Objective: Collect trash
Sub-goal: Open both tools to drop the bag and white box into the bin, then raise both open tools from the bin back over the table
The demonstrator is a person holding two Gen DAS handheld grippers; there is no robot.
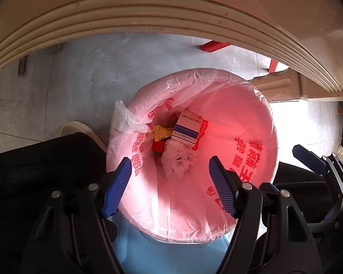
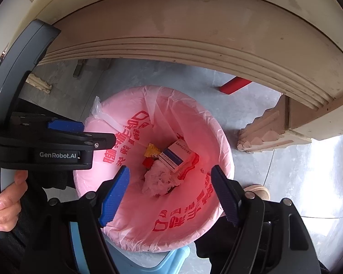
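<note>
Bin: round bin lined with a thin pink plastic bag printed in red point(image 1: 240, 114), standing on the grey floor point(image 1: 103, 68) beside a cream moulded tabletop edge point(image 1: 148, 11).
Trash: crumpled white tissue wad point(image 1: 177, 159), white-and-blue cardboard box point(image 1: 187, 129) and yellow wrapper point(image 1: 161, 134) lie at the bag's bottom.
Relation: trash sits straight below both jaws; box tilted, long axis slanting.
Left gripper point(image 1: 170, 186): jaws wide, empty.
Right gripper point(image 2: 169, 193): jaws wide, empty.
Judgement: nothing left to drop; both equally near.
</note>
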